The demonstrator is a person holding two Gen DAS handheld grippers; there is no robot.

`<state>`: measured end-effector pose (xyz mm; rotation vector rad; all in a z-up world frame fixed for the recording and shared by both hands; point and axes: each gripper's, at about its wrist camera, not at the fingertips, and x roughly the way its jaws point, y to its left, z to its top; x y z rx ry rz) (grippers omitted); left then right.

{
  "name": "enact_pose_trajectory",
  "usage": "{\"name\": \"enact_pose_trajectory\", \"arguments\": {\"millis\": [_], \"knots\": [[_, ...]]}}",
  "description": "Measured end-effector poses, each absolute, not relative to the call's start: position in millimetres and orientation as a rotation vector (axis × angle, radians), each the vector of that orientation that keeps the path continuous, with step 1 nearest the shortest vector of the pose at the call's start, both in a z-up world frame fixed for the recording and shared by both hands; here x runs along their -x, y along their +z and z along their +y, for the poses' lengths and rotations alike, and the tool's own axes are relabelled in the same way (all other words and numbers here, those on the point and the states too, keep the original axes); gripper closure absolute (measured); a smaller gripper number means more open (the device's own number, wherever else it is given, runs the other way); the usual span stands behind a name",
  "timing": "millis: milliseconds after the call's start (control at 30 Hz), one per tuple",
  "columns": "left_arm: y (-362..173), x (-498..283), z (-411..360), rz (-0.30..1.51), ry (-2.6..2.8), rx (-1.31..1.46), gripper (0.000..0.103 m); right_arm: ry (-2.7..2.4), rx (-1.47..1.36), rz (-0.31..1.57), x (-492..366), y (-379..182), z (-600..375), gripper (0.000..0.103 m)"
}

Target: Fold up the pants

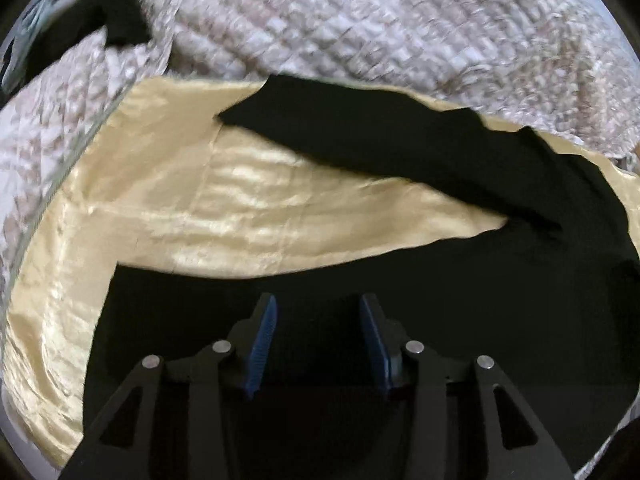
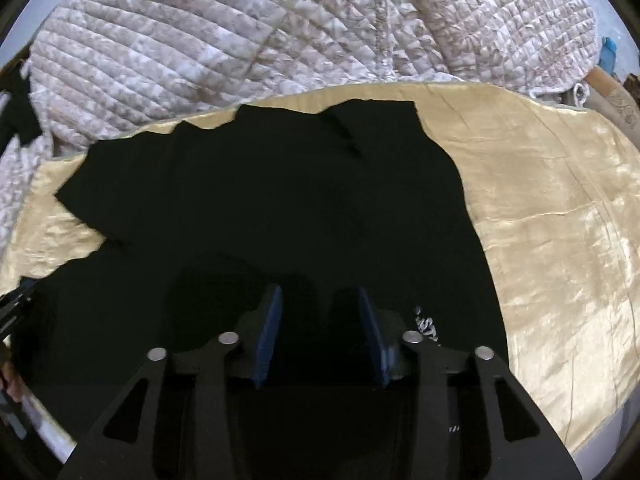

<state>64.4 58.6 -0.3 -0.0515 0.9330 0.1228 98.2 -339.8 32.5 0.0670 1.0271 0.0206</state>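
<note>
The black pants [image 2: 280, 208] lie spread on the bed's gold sheet [image 2: 560, 208], ready for folding. The left tool [image 1: 316, 344] and the right tool [image 2: 320, 336] hang above them with jaws apart, pinching nothing.

The left hand-held gripper [image 1: 318, 314] and right hand-held gripper [image 2: 319, 306] share black linkage arms, silver pivot pins and ribbed blue pads.

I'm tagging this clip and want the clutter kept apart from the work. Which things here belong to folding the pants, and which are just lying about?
Part of the job:
- black pants
- left tool, open
- right tool, open
- gold sheet they lie on

Lying about:
- quilt
- dark cloth on the quilt
</note>
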Motion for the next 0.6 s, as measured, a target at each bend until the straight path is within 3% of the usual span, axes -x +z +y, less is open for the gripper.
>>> {"name": "enact_pose_trajectory", "arguments": {"millis": [600], "knots": [[13,-56,82,0.848,0.275,0.043,0.056,-0.040,-0.148,0.979,-97,36,-348,0.060]]}}
